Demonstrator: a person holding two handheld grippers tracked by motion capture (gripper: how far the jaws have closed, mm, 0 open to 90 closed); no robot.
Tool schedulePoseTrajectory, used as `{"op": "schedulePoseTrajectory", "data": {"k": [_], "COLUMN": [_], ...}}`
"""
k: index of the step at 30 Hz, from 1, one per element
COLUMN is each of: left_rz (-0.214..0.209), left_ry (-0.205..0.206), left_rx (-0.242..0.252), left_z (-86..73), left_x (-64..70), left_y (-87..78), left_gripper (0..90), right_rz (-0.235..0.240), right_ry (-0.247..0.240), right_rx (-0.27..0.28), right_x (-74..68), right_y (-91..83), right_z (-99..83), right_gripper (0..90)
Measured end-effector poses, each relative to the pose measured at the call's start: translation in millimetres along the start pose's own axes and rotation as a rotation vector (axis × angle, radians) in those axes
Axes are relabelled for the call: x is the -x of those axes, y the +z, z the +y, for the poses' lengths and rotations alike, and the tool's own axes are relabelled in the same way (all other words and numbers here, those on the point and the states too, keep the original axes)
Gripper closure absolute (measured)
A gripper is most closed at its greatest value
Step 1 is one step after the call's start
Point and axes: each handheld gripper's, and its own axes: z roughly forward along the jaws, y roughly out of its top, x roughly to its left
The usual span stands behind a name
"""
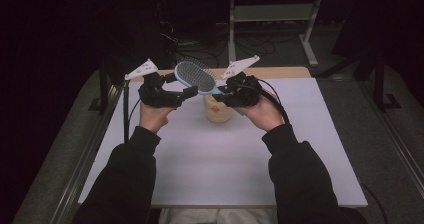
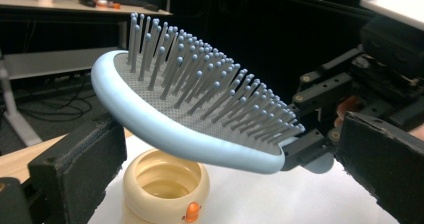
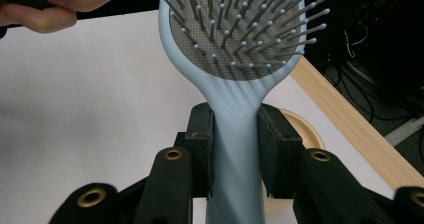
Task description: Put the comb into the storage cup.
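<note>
A light blue hairbrush (image 1: 195,76) with grey bristles is held in the air over the white table (image 1: 225,159). My right gripper (image 3: 235,149) is shut on its handle, one jaw on each side. In the left gripper view the brush head (image 2: 200,109) lies tilted, bristles up, between and just above the wide-apart jaws of my left gripper (image 2: 230,164), which is open and not touching it. In the high view, the left gripper (image 1: 182,90) sits at the head's left end and the right gripper (image 1: 221,90) at the handle. A cream jar (image 1: 217,109) stands open below the brush.
The jar (image 2: 165,184) has a small orange spot on its side. A wooden strip (image 1: 280,72) runs along the table's far edge. Beyond it are a dark floor, cables and a metal table frame (image 1: 272,14). The person's left hand (image 3: 60,4) shows at the right gripper view's top left.
</note>
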Motion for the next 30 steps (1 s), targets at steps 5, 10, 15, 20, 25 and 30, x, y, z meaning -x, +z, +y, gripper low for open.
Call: {"op": "schedulePoseTrajectory", "data": {"k": [5,10,15,20,25,30], "left_rz": [0.03,0.045,0.074,0.095,0.102,0.089], "left_ry": [-0.039,-0.097,-0.123,-0.145,-0.183,-0.241], "left_rx": [-0.005,0.008,0.009,0.014,0.032,0.069], "left_z": [3.5,5.4,11.2,18.9,21.2,19.2], "left_x": [0.0,-1.9,0.3,4.3,6.5,2.9], "left_y": [6.5,13.0,19.1,25.0,29.5,28.8], "left_gripper": [0.0,0.0,0.0,0.0,1.4,15.4], "right_rz": [-0.02,-0.035,-0.058,-0.062,-0.073,-0.082], "right_ry": [0.0,0.005,0.012,0.008,0.009,0.022], "right_rx": [0.007,0.012,0.025,0.033,0.049,0.059], "right_x": [0.1,0.6,-0.3,-0.4,-0.9,0.0], "right_y": [-0.4,0.1,1.7,3.8,2.4,0.2], "right_z": [-0.1,-0.5,-0.1,0.2,0.5,-1.3], "right_gripper": [68.2,68.2,68.2,68.2,68.2,68.2]}}
